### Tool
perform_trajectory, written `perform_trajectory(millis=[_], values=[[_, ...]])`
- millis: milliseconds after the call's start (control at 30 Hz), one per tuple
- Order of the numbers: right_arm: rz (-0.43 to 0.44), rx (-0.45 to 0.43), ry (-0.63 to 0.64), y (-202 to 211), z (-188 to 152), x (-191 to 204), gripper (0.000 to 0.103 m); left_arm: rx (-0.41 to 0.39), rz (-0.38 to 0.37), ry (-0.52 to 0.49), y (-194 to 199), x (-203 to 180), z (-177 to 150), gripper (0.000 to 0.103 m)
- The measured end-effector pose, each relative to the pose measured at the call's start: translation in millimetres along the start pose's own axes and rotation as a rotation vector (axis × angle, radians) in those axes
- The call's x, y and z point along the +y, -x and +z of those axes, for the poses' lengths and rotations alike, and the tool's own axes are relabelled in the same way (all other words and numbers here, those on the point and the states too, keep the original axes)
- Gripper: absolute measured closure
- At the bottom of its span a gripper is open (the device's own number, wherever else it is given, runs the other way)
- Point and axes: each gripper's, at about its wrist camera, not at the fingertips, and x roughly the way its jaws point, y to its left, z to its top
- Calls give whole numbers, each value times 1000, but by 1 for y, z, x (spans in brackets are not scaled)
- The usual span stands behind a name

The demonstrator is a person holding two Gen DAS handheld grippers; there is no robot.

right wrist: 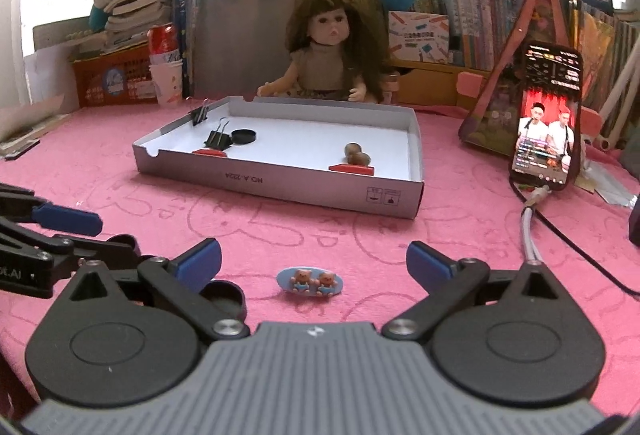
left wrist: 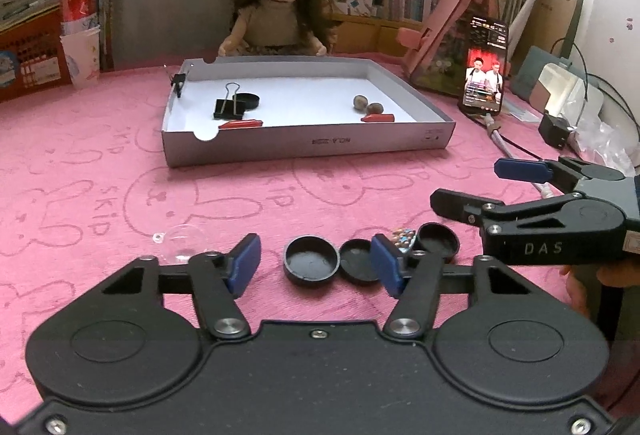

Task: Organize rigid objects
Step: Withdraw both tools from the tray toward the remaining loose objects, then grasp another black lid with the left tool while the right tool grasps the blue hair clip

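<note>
Blue oval hair clip (right wrist: 309,280) with two little bears lies flat on the pink counter (right wrist: 360,235), dead ahead of my right gripper (right wrist: 313,262), squarely between its spread blue pads (right wrist: 200,259). Nothing is held there, and the jaws stand wide apart. The clip's long axis runs left to right across my view, so it lines up with the closing direction. I reckon I would pinch it end to end unless I turn the wrist.

Just to the clip's left sits a black cap (right wrist: 224,299), half hidden under my right gripper's left finger. From the left wrist view that same cluster reads differently: two black caps (left wrist: 311,264) touch each other between my left gripper's pads, and a third cap (left wrist: 438,238) lies past the right pad, with the clip (left wrist: 404,237) peeking out just beside it. My left gripper (left wrist: 316,264) is also spread and empty, aimed at the caps.

So the right hand is nearer to the clip, the left nearer to the caps.

Further out, well apart, the white tray (right wrist: 280,187) holds binder clips (right wrist: 218,139), a black cap, two nuts (right wrist: 356,154) and red crayons (right wrist: 352,168).
</note>
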Motion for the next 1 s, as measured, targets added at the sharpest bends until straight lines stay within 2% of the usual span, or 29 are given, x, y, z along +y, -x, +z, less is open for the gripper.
perform_trajectory(millis=[167,367,533,1000], values=[[-9,2,-24,-3,-4,-2,3,3,11,-17,3,-1,-7,59],[-6,20,-28,-5,-5,-3,8,11,14,-6,7,5,-12,62],[-2,34,-35,-8,-6,-4,14,14,29,-31,7,4,-15,63],[-4,78,-35,-14,-5,-5,20,-13,82,-59,-8,-5,-12,61]])
